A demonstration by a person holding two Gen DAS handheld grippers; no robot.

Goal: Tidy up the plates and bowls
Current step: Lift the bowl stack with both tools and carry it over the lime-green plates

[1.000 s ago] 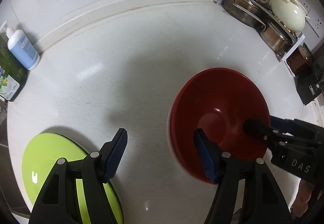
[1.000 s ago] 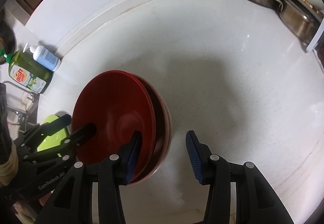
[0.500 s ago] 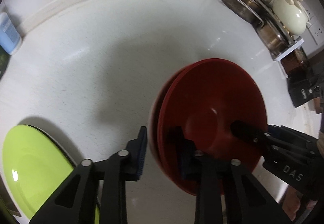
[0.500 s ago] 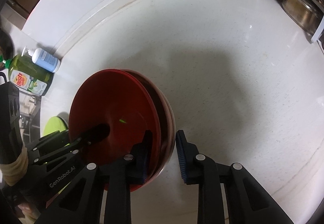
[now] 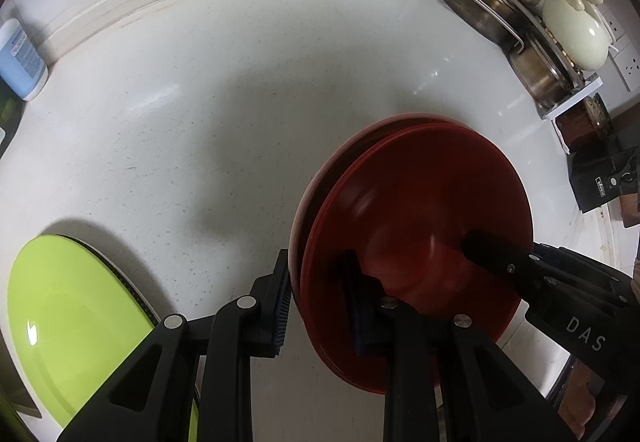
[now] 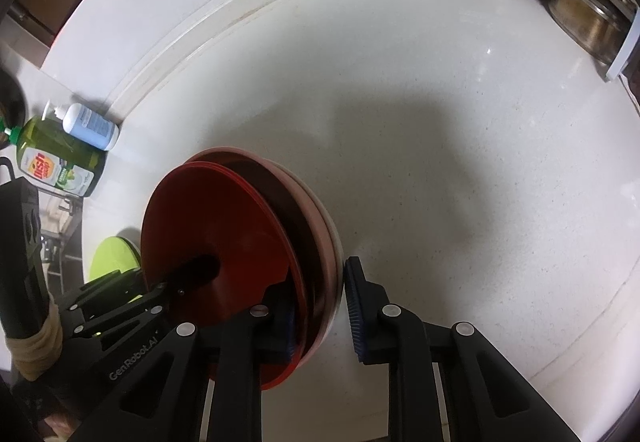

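Observation:
A stack of red bowls (image 5: 420, 202) sits on the white counter (image 5: 240, 122), right of centre in the left wrist view. My left gripper (image 5: 316, 270) is shut on its near-left rim, one pad outside and one inside. A finger (image 5: 496, 254) of the right gripper reaches into the bowl from the right. In the right wrist view my right gripper (image 6: 320, 294) is shut on the right rim of the red bowls (image 6: 224, 226), its outer pad against the pale outer wall. A lime green plate (image 5: 72, 322) lies at the lower left, also visible as green plate (image 6: 112, 258).
A blue pump bottle (image 6: 92, 126) and green dish soap (image 6: 56, 162) stand at the far left by the wall. A rack of steel pots (image 5: 520, 42) with cream lids fills the back right corner. A black box (image 5: 596, 178) sits right of the bowls.
The left gripper moved right, straddled the bowl rim and closed on it. The right gripper's fingers narrowed onto the opposite rim. The green plate has not moved.

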